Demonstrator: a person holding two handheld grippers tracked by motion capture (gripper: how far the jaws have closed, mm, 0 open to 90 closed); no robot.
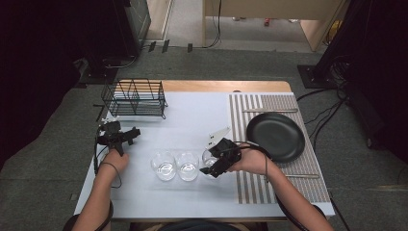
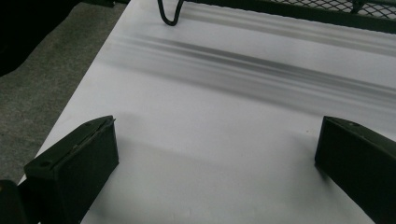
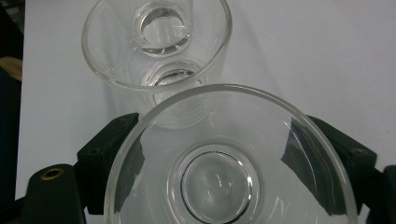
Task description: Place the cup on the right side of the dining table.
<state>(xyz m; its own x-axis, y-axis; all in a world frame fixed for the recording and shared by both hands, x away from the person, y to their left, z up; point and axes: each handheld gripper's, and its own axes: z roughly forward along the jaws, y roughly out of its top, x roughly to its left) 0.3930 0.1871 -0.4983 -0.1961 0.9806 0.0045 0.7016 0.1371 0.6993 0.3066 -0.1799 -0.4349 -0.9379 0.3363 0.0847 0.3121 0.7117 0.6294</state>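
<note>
Left gripper (image 1: pixel 129 136): I see its jaws wide apart over bare white table (image 2: pixel 224 140), nothing between them.
Wire rack (image 1: pixel 134 98): beyond those fingertips, empty.
Two glasses (image 1: pixel 175 166): upright, mouths up, empty.
Right gripper (image 1: pixel 211 169): my jaws clamp the third glass (image 3: pixel 229 168), upright, empty.
Black plate (image 1: pixel 275 136): behind the right hand, empty.
</note>
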